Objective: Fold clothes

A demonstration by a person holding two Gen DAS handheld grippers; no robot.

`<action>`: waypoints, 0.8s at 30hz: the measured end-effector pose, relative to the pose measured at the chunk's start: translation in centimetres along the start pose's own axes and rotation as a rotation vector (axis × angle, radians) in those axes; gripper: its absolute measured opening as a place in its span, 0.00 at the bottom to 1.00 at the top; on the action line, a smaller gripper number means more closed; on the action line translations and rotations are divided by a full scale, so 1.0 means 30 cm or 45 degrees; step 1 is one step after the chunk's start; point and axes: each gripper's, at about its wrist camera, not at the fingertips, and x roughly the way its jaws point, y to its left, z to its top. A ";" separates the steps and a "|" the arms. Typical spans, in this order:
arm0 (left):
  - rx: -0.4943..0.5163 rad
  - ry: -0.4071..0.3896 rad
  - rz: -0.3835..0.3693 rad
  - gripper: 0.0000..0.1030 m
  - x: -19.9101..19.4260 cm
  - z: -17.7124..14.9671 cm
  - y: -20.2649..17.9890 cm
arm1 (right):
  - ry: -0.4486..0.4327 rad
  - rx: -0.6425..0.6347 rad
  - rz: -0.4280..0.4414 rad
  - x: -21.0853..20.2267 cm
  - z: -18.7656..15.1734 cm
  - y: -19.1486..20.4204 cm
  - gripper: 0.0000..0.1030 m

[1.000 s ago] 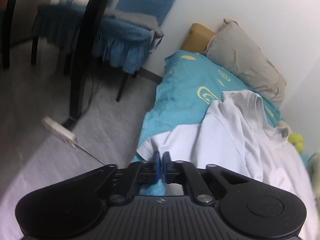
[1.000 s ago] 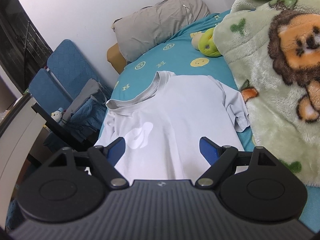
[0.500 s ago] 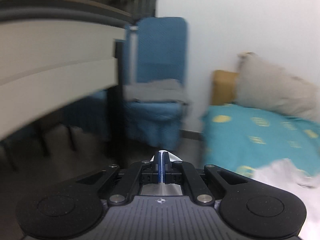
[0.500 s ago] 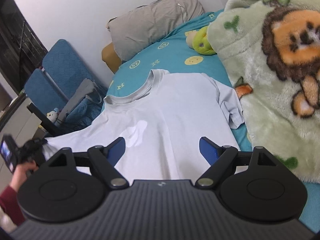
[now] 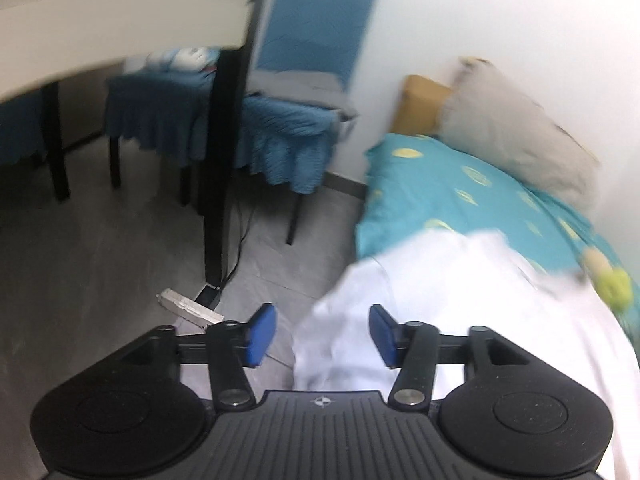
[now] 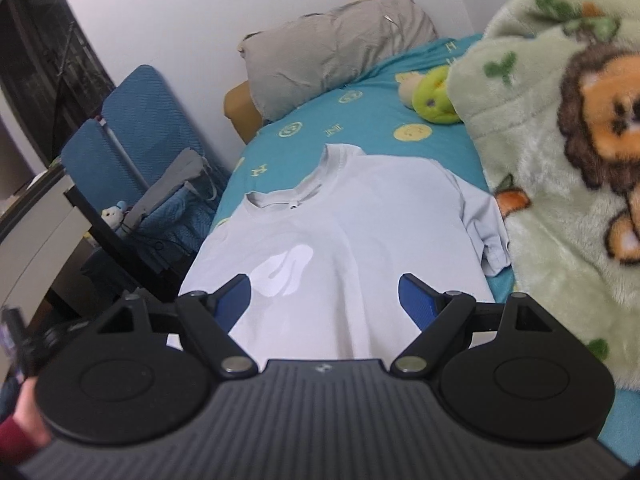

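A white T-shirt lies flat, front up, on the teal sheet, collar toward the pillow. Its right sleeve is bunched against the blanket. My right gripper hovers open over the shirt's lower half with nothing between its blue pads. In the left wrist view the T-shirt is blurred and its edge droops over the bed's side. My left gripper is opening at that edge. White cloth shows behind the gap, but the pads do not press on it.
A grey pillow and a green plush toy lie at the head of the bed. A lion-print blanket is heaped on the right. Blue chairs, a desk leg and a power strip stand beside the bed.
The left gripper was shut on the shirt's left sleeve and drew it out sideways. Now its jaws have parted and the cloth is released. The right gripper has hardly moved.
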 end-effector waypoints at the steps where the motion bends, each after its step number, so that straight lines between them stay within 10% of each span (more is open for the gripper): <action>1: 0.030 -0.007 -0.011 0.62 -0.056 -0.028 -0.009 | -0.007 -0.023 -0.003 -0.010 -0.003 0.008 0.80; 9: 0.120 -0.150 -0.157 0.99 -0.473 -0.239 -0.192 | -0.050 -0.138 -0.021 -0.102 -0.029 0.028 0.80; 12: 0.112 -0.179 -0.226 1.00 -0.548 -0.344 -0.253 | -0.054 -0.114 -0.017 -0.133 -0.030 0.012 0.80; 24: -0.095 0.521 -0.089 0.85 -0.495 -0.557 -0.083 | -0.106 0.231 0.005 -0.208 0.032 -0.147 0.77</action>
